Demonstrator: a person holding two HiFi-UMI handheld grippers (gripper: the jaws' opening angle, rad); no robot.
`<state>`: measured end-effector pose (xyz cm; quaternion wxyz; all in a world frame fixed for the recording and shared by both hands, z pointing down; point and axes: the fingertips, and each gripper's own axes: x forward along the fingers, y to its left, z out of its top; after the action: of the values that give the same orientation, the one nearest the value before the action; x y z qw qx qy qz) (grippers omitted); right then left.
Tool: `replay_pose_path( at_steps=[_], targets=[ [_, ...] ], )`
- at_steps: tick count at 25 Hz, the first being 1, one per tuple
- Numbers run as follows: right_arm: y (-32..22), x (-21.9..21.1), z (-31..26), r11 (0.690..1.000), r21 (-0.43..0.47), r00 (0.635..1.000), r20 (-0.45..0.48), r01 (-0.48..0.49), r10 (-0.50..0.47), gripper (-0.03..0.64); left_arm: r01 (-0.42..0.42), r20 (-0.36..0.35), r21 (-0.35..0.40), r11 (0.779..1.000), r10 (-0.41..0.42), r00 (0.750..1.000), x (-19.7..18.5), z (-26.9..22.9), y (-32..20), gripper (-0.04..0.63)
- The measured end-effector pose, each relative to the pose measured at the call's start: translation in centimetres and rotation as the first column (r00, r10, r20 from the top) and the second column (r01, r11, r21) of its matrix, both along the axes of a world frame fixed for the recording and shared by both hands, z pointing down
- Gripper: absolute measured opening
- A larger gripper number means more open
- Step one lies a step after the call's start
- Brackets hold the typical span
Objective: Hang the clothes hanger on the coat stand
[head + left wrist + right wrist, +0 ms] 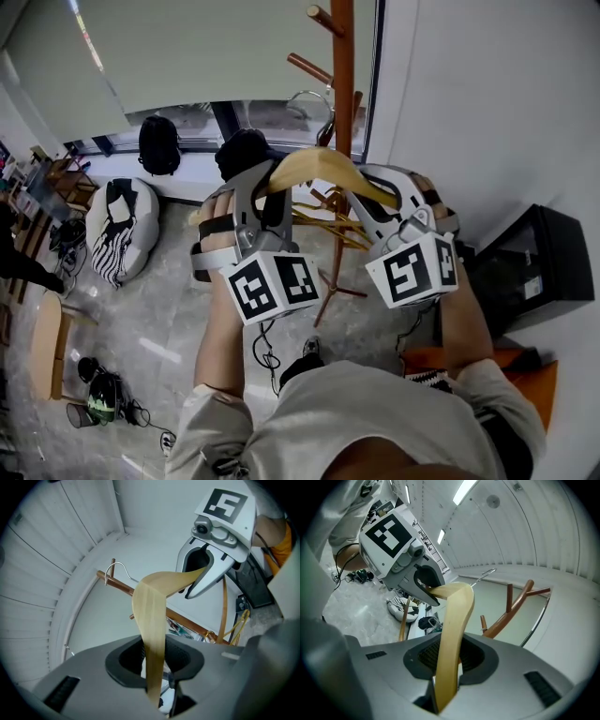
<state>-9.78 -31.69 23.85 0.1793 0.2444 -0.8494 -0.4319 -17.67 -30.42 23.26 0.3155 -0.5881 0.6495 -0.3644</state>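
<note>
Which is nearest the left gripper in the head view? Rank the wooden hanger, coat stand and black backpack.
1. wooden hanger, clamped in the left gripper's jaws.
2. coat stand, just behind the hanger, centre.
3. black backpack, far off by the window, upper left.

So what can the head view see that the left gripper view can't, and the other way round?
Only the head view shows the person's forearms, the striped beanbag on the floor and the black backpack by the window. Only the left gripper view looks straight between the jaws of the left gripper, which are pressed on one arm of the wooden hanger. Both show that hanger, the right gripper clamped on its other end, and the coat stand.
</note>
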Motion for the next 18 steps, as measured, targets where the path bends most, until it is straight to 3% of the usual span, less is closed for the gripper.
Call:
replay_pose_path(
  at_steps=[13,18],
  targets=[
    [-3.0,-0.3,-5.3,0.99,0.119,0.997,0.002,-0.071,0.071,0.063,-0.049,0.003,0.096,0.994,0.049,0.999,-0.6,-5.3,-3.4,0.102],
    [-3.2,-0.6,-6.8,0.99,0.122,0.997,0.012,-0.076,0.076,0.063,-0.076,0.013,0.112,0.991,0.075,0.997,-0.7,-6.9,-3.5,0.103]
  ],
)
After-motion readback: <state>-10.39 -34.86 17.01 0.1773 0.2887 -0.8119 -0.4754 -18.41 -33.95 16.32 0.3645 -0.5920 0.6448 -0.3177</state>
